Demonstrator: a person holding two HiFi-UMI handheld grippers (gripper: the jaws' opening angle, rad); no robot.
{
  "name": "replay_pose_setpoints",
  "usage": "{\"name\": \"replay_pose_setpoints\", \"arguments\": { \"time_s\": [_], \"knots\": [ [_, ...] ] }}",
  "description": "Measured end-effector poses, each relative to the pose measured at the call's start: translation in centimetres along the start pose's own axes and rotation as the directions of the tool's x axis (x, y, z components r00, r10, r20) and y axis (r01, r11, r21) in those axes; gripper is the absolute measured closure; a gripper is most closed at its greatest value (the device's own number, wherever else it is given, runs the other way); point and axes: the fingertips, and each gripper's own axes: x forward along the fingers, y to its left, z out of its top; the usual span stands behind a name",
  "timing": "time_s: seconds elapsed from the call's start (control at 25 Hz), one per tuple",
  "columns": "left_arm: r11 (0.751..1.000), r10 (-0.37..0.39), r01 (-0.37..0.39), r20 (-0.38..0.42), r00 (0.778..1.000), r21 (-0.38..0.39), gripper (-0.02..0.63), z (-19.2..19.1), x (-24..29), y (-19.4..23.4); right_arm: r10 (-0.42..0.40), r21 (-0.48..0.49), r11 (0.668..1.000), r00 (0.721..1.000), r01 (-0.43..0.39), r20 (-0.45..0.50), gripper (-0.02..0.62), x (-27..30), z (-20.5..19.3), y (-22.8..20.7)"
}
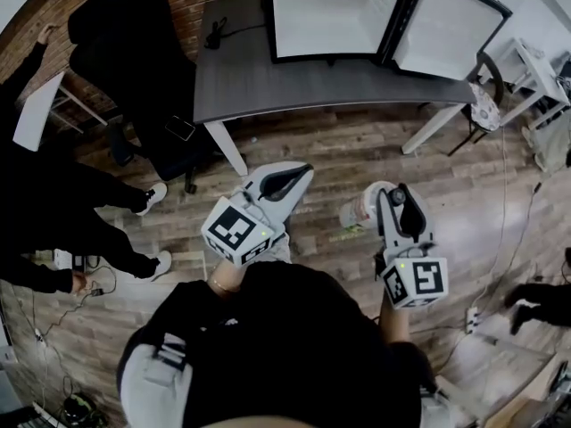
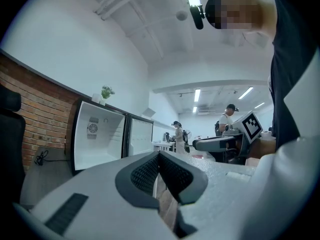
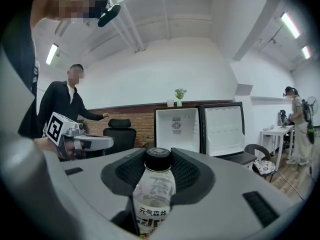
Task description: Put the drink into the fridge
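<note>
The drink is a clear plastic bottle (image 3: 154, 196) with a black cap and a white label. My right gripper (image 3: 158, 159) is shut on it, with a dark pad on each side of its neck. In the head view the bottle (image 1: 360, 209) lies sideways in the right gripper (image 1: 393, 194), above the wooden floor. My left gripper (image 1: 300, 173) is beside it, shut and holding nothing; its pads (image 2: 172, 171) meet at the tip. The small white fridge (image 1: 332, 14) stands on a grey table (image 1: 268, 83) ahead, with its door (image 1: 448, 30) swung open to the right and its inside bare.
A black office chair (image 1: 134, 43) stands left of the table. People stand at the far left (image 1: 53, 203). A chair with a patterned cushion (image 1: 486, 105) and a white table (image 1: 535, 61) are at the right. Cables run over the floor (image 1: 508, 203).
</note>
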Motion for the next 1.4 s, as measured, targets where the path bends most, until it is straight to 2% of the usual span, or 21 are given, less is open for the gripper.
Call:
{"name": "replay_pose_setpoints", "arguments": {
  "time_s": [0.4, 0.64, 0.92, 1.08, 1.4],
  "knots": [
    [1.000, 0.021, -0.022, 0.015, 1.000, 0.019, 0.609, -0.6, 3.3, 8.2, 0.005, 0.010, 1.000, 1.000, -0.005, -0.012, 0.443, 8.4, 0.3, -1.8],
    [0.998, 0.059, -0.059, -0.012, 0.998, -0.026, 0.609, -1.4, 4.2, 14.1, 0.018, 0.008, 1.000, 0.999, -0.018, -0.033, 0.443, 14.4, 0.4, -2.0],
    [0.997, 0.071, -0.070, 0.018, 0.997, -0.027, 0.609, -0.8, 5.2, 21.4, 0.017, 0.006, 1.000, 0.998, -0.017, -0.056, 0.443, 21.8, 1.5, -2.0],
    [0.993, 0.099, -0.099, 0.005, 0.995, -0.057, 0.609, -1.0, 5.3, 25.1, 0.030, -0.017, 0.999, 0.998, -0.031, -0.057, 0.443, 25.7, 2.5, -1.6],
    [0.990, 0.126, -0.125, 0.016, 0.992, -0.061, 0.609, -1.0, 4.7, 30.2, 0.060, -0.021, 0.998, 0.997, -0.061, -0.055, 0.443, 31.7, 3.0, -0.4]
  ]
}}
